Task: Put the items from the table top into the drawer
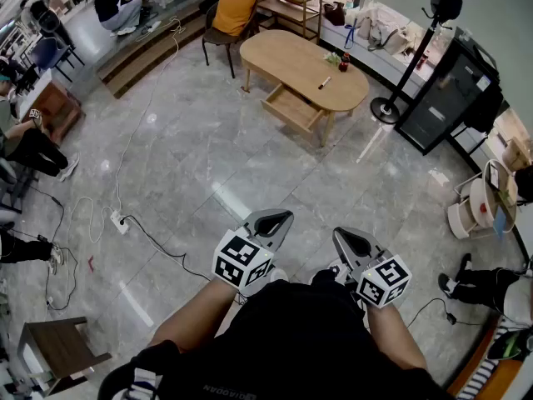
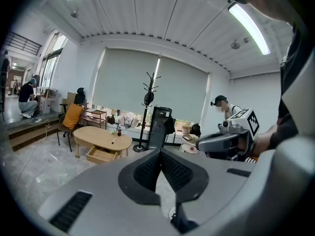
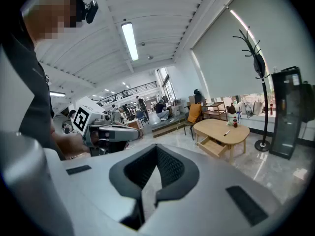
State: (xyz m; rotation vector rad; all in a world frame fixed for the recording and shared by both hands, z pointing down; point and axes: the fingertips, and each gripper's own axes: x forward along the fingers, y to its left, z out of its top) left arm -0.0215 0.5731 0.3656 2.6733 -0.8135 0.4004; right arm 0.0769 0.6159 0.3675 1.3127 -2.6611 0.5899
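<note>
Marker point(image 1: 325, 82) & small bottle point(image 1: 344, 58) sit on table point(image 1: 283, 52), above its open drawer point(image 1: 291, 108), well apart from both grippers. Marker prob. light, stiff, rolls: pinch mid-barrel. Bottle may tip: take its body. Left gripper point(image 1: 281, 217) & right gripper point(image 1: 343, 236): fingers clenched, nothing between.

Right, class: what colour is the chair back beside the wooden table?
The chair back is orange, clearest in the head view.
</note>
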